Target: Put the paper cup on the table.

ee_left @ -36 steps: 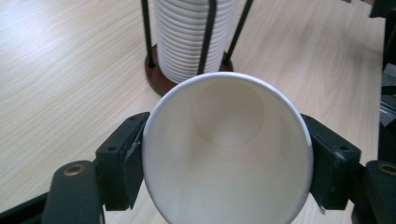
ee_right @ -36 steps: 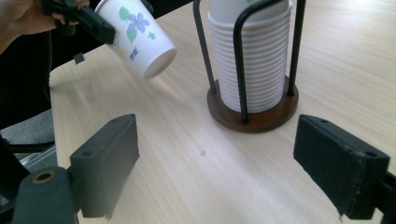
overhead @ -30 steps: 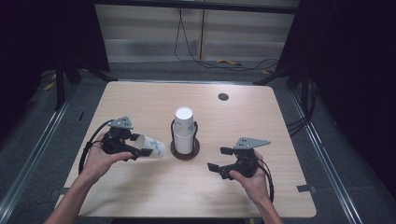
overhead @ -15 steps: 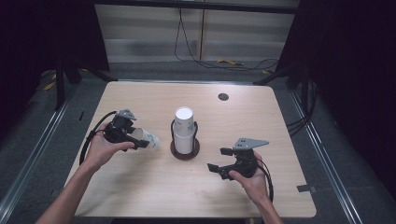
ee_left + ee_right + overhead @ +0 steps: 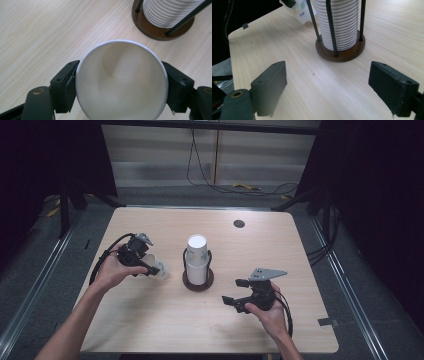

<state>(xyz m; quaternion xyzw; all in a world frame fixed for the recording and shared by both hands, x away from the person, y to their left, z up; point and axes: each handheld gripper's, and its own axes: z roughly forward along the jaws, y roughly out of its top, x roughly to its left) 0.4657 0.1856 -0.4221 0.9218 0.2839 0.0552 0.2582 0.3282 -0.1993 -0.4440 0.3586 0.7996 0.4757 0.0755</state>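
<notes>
A white paper cup (image 5: 158, 268) sits between the jaws of my left gripper (image 5: 151, 268), left of centre and low over the table, mouth towards the gripper. In the left gripper view both pads (image 5: 65, 85) touch the sides of the cup (image 5: 122, 85); the jaws have just been opening a little. A stack of white cups (image 5: 197, 256) stands in a dark wire holder with a round base (image 5: 198, 283) at the table's middle. My right gripper (image 5: 233, 291) is open, empty, near the front right, and faces the stack (image 5: 337, 22).
The wooden table (image 5: 280, 245) has a small dark round cap (image 5: 239, 223) at its far right. Cables trail from both grippers. Dark floor and metal rails surround the table. The held cup's printed side (image 5: 300, 10) hangs left of the holder in the right gripper view.
My left hand has carried the cup a little away from the front edge and to the left, away from the holder. The right gripper has stayed where it was.
</notes>
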